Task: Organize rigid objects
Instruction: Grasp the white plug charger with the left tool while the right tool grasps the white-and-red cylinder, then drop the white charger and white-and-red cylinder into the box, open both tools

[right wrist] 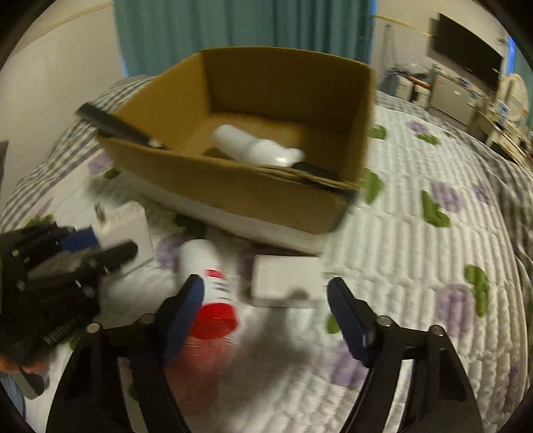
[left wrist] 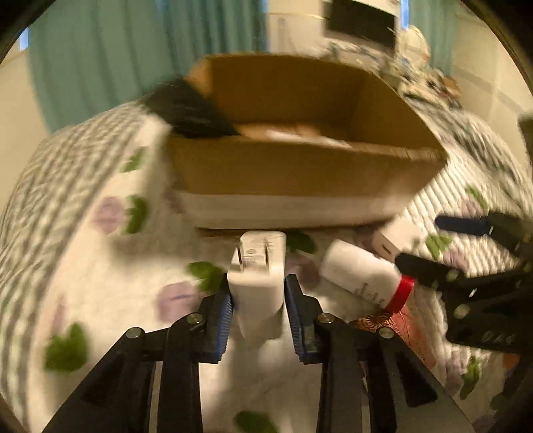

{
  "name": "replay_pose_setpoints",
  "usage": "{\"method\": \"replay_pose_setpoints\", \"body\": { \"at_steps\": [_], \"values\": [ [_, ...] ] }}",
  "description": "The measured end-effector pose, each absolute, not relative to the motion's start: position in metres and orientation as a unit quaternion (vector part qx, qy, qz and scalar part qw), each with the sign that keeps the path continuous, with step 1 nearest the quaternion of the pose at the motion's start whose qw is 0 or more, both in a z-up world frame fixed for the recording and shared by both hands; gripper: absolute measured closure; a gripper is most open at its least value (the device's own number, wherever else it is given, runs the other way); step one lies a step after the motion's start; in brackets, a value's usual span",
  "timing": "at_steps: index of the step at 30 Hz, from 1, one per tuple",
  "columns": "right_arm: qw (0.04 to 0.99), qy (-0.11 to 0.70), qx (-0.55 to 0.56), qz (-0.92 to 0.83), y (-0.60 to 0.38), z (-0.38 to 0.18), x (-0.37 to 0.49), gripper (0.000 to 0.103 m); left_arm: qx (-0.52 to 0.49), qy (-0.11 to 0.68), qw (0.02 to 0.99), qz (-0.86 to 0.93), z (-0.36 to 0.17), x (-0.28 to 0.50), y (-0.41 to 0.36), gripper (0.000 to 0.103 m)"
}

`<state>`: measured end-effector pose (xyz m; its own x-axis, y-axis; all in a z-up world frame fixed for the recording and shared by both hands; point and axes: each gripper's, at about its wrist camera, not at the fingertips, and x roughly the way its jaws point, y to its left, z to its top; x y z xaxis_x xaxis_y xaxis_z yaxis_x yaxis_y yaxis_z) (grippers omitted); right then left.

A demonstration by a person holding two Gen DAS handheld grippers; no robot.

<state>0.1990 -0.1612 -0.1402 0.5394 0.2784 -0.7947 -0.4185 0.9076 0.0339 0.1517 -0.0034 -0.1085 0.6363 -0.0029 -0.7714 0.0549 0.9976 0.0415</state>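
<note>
A home bedroom — quilted floral bedspread [right wrist: 416, 239], teal curtains [right wrist: 233, 26], wall television [right wrist: 466, 63].

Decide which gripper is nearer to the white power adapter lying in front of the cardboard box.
Left. The left gripper has the white power adapter between its pads, gripping it. The right gripper sits off to the side, over the red-capped bottle and a small white box.

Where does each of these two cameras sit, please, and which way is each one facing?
Left wrist: on the left claw, looking down over a bed at a cardboard box; its pads grip a white charger.
Right wrist: on the right claw, facing the same box; jaws apart over a white bottle.
Shared: box, bottle, charger, and each other's claw.
</note>
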Motion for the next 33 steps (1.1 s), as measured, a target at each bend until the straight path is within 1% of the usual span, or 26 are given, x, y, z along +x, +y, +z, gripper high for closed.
{"method": "replay_pose_setpoints", "body": {
  "at_steps": [2, 6, 7, 9, 10, 11, 12, 13, 15, 18, 22, 26, 33],
  "values": [
    [0.866, 0.437, -0.091, 0.226, -0.149, -0.141, 0.199, 0.028, 0.023, 0.416, 0.909, 0.002, -0.1, 0.138, 0.004, 0.075],
    [0.847, 0.446, -0.135, 0.256, -0.122, -0.149, 0.202, 0.028, 0.009, 0.418, 0.908, 0.007, -0.098, 0.131, 0.011, 0.075],
    [0.844, 0.449, -0.145, 0.255, -0.117, -0.153, 0.202, 0.03, 0.005, 0.42, 0.907, 0.004, -0.099, 0.131, 0.018, 0.075],
    [0.838, 0.456, -0.162, 0.253, -0.109, -0.161, 0.207, 0.036, 0.005, 0.42, 0.907, 0.002, -0.099, 0.133, 0.017, 0.075],
    [0.837, 0.455, -0.169, 0.252, -0.105, -0.163, 0.208, 0.037, 0.004, 0.42, 0.907, 0.0, -0.099, 0.135, 0.022, 0.075],
    [0.837, 0.454, -0.173, 0.252, -0.103, -0.164, 0.21, 0.04, 0.001, 0.42, 0.907, -0.005, -0.1, 0.136, 0.021, 0.075],
    [0.833, 0.459, -0.173, 0.255, -0.1, -0.165, 0.213, 0.051, -0.001, 0.42, 0.907, -0.008, -0.099, 0.139, 0.02, 0.075],
    [0.829, 0.467, -0.17, 0.256, -0.099, -0.168, 0.216, 0.057, -0.001, 0.42, 0.907, -0.008, -0.099, 0.137, 0.021, 0.075],
    [0.824, 0.474, -0.183, 0.249, -0.094, -0.179, 0.22, 0.059, -0.003, 0.42, 0.908, -0.009, -0.098, 0.138, 0.021, 0.075],
    [0.826, 0.469, -0.194, 0.244, -0.091, -0.182, 0.218, 0.066, -0.003, 0.419, 0.908, -0.013, -0.097, 0.136, 0.02, 0.075],
    [0.838, 0.454, -0.19, 0.236, -0.095, -0.168, 0.207, 0.067, 0.0, 0.415, 0.909, -0.018, -0.089, 0.132, 0.014, 0.075],
    [0.853, 0.432, -0.172, 0.236, -0.099, -0.142, 0.192, 0.067, 0.004, 0.407, 0.913, -0.029, -0.075, 0.125, 0.008, 0.075],
    [0.884, 0.385, -0.146, 0.22, -0.118, -0.08, 0.169, 0.067, 0.005, 0.371, 0.927, -0.058, -0.025, 0.109, -0.004, 0.075]
  ]
}}
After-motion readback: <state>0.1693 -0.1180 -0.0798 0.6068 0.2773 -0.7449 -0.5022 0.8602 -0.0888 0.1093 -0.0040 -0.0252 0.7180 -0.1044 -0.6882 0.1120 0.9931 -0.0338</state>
